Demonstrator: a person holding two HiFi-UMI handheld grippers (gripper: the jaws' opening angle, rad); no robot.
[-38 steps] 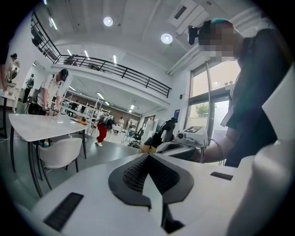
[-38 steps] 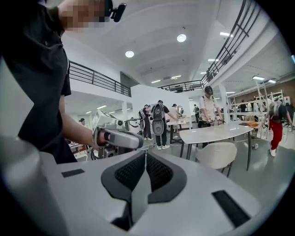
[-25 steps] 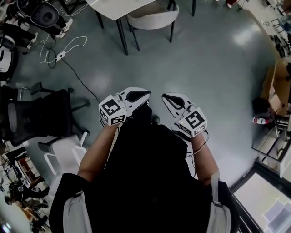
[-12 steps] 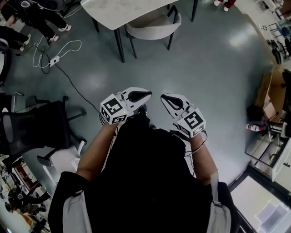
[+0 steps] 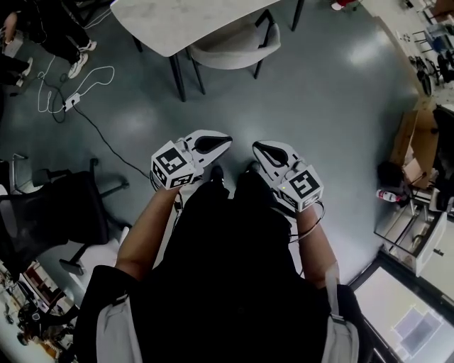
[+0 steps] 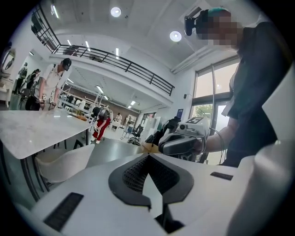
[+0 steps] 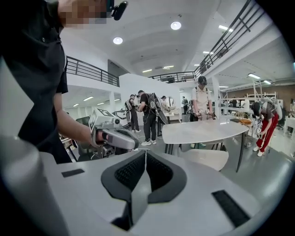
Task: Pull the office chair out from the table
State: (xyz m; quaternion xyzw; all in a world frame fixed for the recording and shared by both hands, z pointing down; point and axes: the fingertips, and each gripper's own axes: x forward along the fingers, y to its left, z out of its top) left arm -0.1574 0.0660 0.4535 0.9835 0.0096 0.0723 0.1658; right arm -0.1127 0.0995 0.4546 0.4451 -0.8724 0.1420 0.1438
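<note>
As left gripper [image 5: 225, 141] and right gripper [image 5: 258, 148] sit closed — chair [image 5: 234, 44] well ahead, at table [image 5: 177, 21].

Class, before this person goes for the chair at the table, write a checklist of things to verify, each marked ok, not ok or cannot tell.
1. Chair tucked against the table: ok.
2. Left claw free of any load: ok, jaws together on nothing.
3. Right claw free: ok, likewise shut and empty.
4. Claws opened for a grip: not ok, both are shut.
5. Floor toward the chair unobstructed: ok; the power strip lies off to the left.
6. Chair within reach: not ok, open floor lies between it and the claws.
</note>
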